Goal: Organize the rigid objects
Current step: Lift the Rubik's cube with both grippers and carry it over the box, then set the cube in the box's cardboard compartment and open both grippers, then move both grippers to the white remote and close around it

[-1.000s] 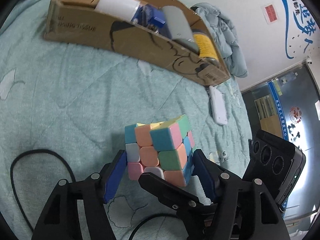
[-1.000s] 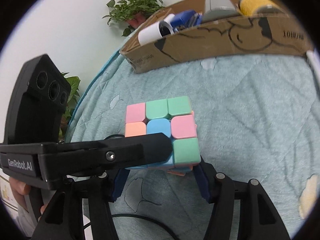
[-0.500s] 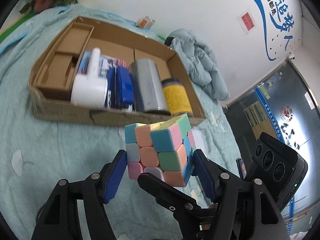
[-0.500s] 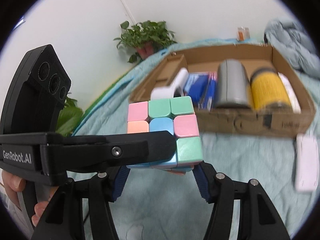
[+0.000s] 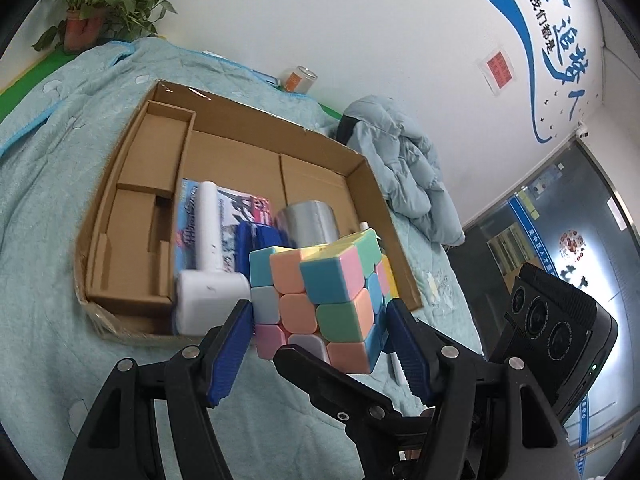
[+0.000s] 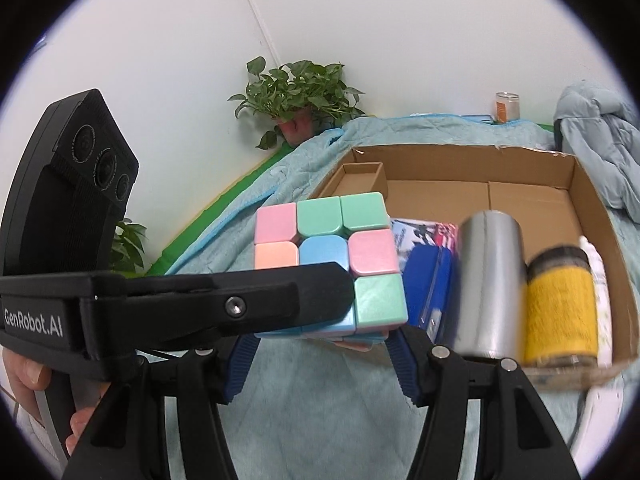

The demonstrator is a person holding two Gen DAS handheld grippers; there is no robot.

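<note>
A pastel puzzle cube [image 5: 328,292] [image 6: 332,248] hangs in the air before the near wall of a cardboard box [image 5: 120,184] [image 6: 580,184]. My left gripper [image 5: 320,312] is shut on its sides with blue pads. My right gripper [image 6: 322,340] is shut on it too, from below and across; one of its black fingers [image 5: 320,376] crosses under the cube. Inside the box lie a white handheld device [image 5: 208,240], a blue case [image 5: 256,244], a silver cylinder [image 6: 488,280], a yellow jar [image 6: 560,308] and a white tube [image 6: 598,280].
The box rests on a teal quilt [image 5: 40,200]. A pale blue jacket [image 5: 404,176] is heaped beyond the box's right side. A white remote [image 6: 604,404] lies by the box's near right corner. A potted plant [image 6: 296,92] and a small jar [image 5: 300,78] stand along the wall.
Both grippers have risen with the cube and tipped downward, so the box's inside now shows from above. The grip on the cube is unchanged.
</note>
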